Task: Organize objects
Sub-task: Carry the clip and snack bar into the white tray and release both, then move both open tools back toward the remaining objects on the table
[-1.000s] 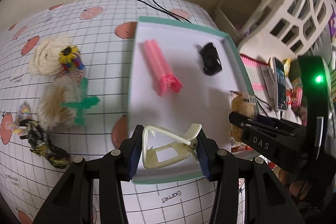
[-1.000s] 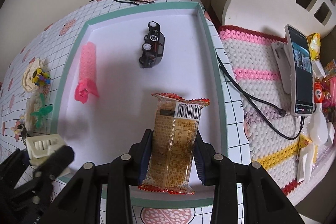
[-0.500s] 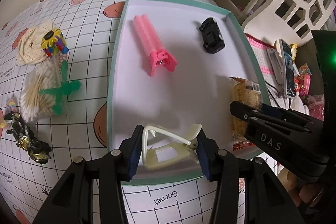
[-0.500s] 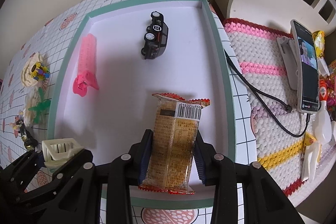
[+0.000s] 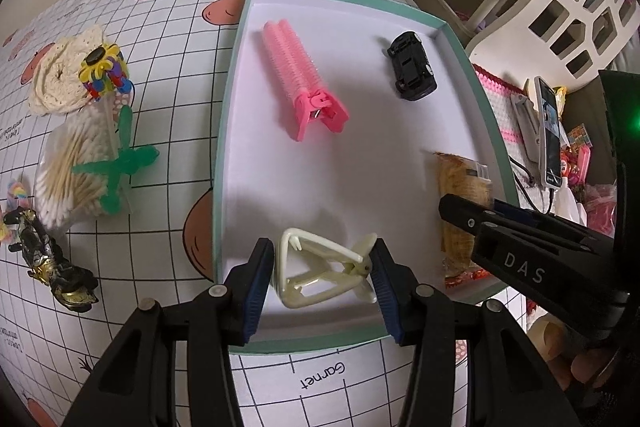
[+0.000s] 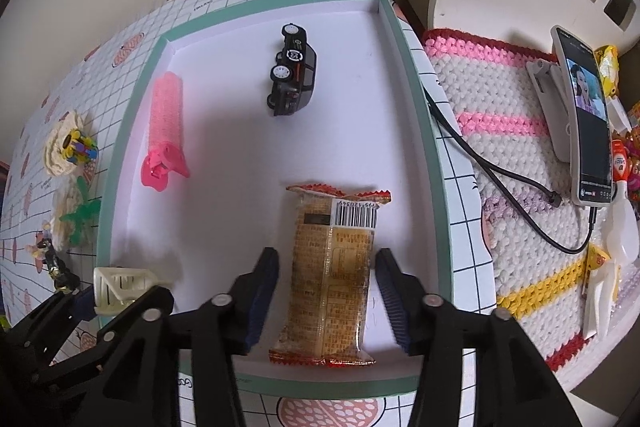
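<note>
- The right claw (image 6: 326, 291) has just been opening. Its pads now stand a little off each side of the snack pack (image 6: 334, 275), which lies between them.
- The snack pack lies flat in the tray (image 6: 426, 131), near the tray's right wall and its near edge.
- The left claw (image 5: 322, 285) is closed on a cream clip (image 5: 320, 273). Both pads press on the clip's ends.
- The clip is at the tray's near edge, on the left part of the tray. I cannot tell if it touches the tray floor.
- A pink roller (image 5: 298, 75) lies in the tray, toward the tray's left wall.
- A black toy car (image 6: 294, 75) lies on its side near the tray's far end.
- The tray sits on a checked surface (image 5: 168, 39).
- Left of the tray, on the surface, are a cream mat (image 5: 60, 75), a bright flower toy (image 5: 104, 71), a bag of cotton swabs (image 5: 76, 167) and a small dark figure (image 5: 48, 259).
- Right of the tray is a knitted cloth (image 6: 500, 131) with a phone (image 6: 588, 119) on a stand.
</note>
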`<state>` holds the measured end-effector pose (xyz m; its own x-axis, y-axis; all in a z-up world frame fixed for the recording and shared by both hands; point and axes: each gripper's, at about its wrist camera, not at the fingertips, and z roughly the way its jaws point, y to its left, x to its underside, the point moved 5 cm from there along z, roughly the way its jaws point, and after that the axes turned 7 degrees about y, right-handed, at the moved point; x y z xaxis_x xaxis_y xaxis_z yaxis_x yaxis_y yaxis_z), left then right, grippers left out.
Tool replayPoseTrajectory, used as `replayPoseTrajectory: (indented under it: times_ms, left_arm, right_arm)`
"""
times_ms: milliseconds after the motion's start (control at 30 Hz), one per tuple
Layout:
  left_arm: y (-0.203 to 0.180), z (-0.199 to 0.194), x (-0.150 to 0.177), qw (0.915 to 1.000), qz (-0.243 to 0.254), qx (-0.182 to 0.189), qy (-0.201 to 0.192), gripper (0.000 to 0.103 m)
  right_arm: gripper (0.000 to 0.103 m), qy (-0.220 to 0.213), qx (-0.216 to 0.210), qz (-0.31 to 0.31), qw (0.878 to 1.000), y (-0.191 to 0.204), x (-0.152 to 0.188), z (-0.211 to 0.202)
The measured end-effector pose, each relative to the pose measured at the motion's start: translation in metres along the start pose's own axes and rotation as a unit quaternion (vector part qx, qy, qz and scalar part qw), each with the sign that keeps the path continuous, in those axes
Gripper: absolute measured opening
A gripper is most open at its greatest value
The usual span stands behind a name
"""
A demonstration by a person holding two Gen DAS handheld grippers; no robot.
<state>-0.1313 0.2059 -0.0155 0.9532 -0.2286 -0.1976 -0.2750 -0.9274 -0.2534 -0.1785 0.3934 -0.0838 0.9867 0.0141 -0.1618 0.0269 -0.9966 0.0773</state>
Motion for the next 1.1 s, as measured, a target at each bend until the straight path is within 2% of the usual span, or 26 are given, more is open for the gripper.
replayPoseTrajectory:
  times_ms: [233,367,467,533,600,700,867,967,1000,1100]
  left_arm:
    - [0.001,-0.009,0.0,0.9998,0.003,0.004,-0.017,0.055]
    - [0.002,-0.02,-0.002,0.999,-0.001,0.015,-0.041,0.055]
    - [0.01,-0.03,0.0,0.9978,-0.007,0.02,-0.062,0.057]
    - [0.006,-0.029,-0.015,0.9973,-0.012,0.02,-0.07,0.062]
    - [0.011,-0.032,-0.017,0.9966,-0.02,0.017,-0.078,0.063]
    - [0.015,-0.035,-0.014,0.9963,-0.029,0.006,-0.081,0.067]
    - [0.029,-0.034,-0.015,0.9955,-0.047,-0.02,-0.079,0.069]
    - [0.039,-0.034,-0.015,0.9945,-0.06,-0.03,-0.081,0.075]
    - [0.042,-0.034,-0.015,0.9942,-0.063,-0.031,-0.081,0.082]
    - [0.049,-0.035,-0.014,0.9932,-0.073,-0.039,-0.082,0.083]
  right_arm:
    - [0.059,-0.016,-0.002,0.003,1.0,-0.003,-0.005,-0.007]
    - [0.061,-0.029,-0.003,0.002,1.0,-0.001,-0.007,-0.013]
    - [0.07,-0.037,-0.001,0.002,0.999,-0.001,-0.009,-0.016]
    - [0.072,-0.04,-0.001,0.001,0.999,-0.001,-0.01,-0.016]
    - [0.075,-0.04,-0.001,0.0,0.999,0.0,-0.01,-0.016]
    - [0.079,-0.039,0.0,-0.002,0.999,0.0,-0.009,-0.014]
    - [0.086,-0.04,0.004,-0.007,0.999,0.004,-0.006,-0.013]
    - [0.093,-0.042,0.004,-0.008,0.999,0.004,-0.006,-0.012]
    - [0.096,-0.043,0.004,-0.009,0.999,0.004,-0.007,-0.012]
    - [0.1,-0.045,0.005,-0.01,0.999,0.005,-0.007,-0.012]
